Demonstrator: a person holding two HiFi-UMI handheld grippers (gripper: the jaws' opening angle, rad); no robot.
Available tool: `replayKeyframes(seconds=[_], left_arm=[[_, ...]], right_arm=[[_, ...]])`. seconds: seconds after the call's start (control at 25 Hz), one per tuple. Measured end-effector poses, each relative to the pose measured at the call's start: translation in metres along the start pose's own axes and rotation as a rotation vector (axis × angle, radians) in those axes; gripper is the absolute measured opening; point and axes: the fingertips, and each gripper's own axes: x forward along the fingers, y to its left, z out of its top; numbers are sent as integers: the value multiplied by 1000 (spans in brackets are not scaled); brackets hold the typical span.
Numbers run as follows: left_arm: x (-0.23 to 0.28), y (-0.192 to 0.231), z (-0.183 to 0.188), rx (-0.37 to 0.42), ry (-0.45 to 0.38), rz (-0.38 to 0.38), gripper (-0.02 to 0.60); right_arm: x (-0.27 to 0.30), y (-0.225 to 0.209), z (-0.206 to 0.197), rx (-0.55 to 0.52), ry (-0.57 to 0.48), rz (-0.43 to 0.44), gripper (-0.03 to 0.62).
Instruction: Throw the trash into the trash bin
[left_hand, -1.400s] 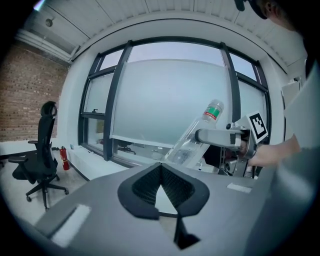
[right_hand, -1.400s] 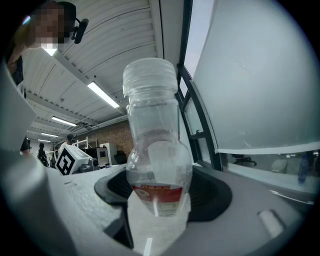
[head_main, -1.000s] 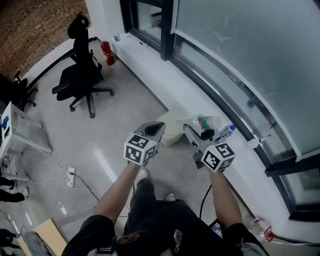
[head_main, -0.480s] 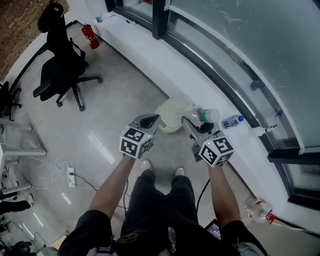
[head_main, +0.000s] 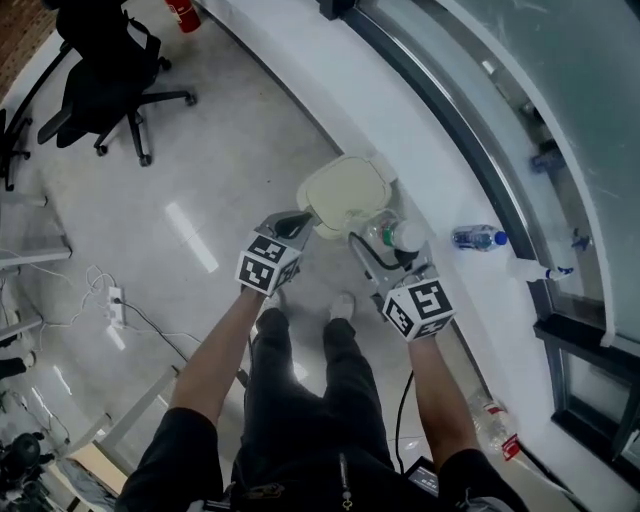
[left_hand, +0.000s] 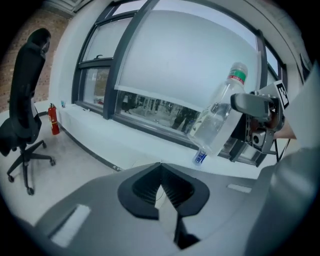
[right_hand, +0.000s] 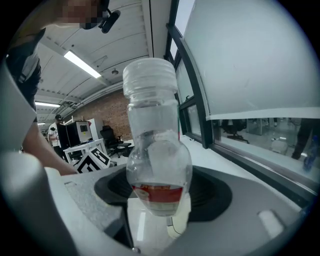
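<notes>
right hand-held gripper (head_main: 382, 246) clamped on clear bottle (right_hand: 157, 165), cap toward frame right, long axis crosswise to jaws | left hand-held gripper (head_main: 298, 222) closed, empty, tips by bin's lower-left edge | trash bin (head_main: 345, 190) just upper-left of bottle, top looks closed; left hand nearer

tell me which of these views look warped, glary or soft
Head view: wide-angle, so the white window sill bows, and a glare streak lies on the glossy grey floor. Left gripper view: strong fisheye, the dark window frames curve and the corners go black. Right gripper view: the clear plastic bottle is fairly sharp, backlit by the frosted window, with dark edges.
</notes>
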Motion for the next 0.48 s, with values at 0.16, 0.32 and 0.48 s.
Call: replayKeyframes(seconds=[0.16, 0.32, 0.48], left_arm=[[45, 21, -62, -4, 86, 36, 6], [86, 45, -114, -40, 129, 41, 6], [122, 60, -149, -38, 170, 49, 6]], right_arm=[[13, -16, -51, 27, 22, 9, 305], [33, -24, -101, 50, 43, -2, 305], [42, -34, -133, 70, 46, -38, 305]])
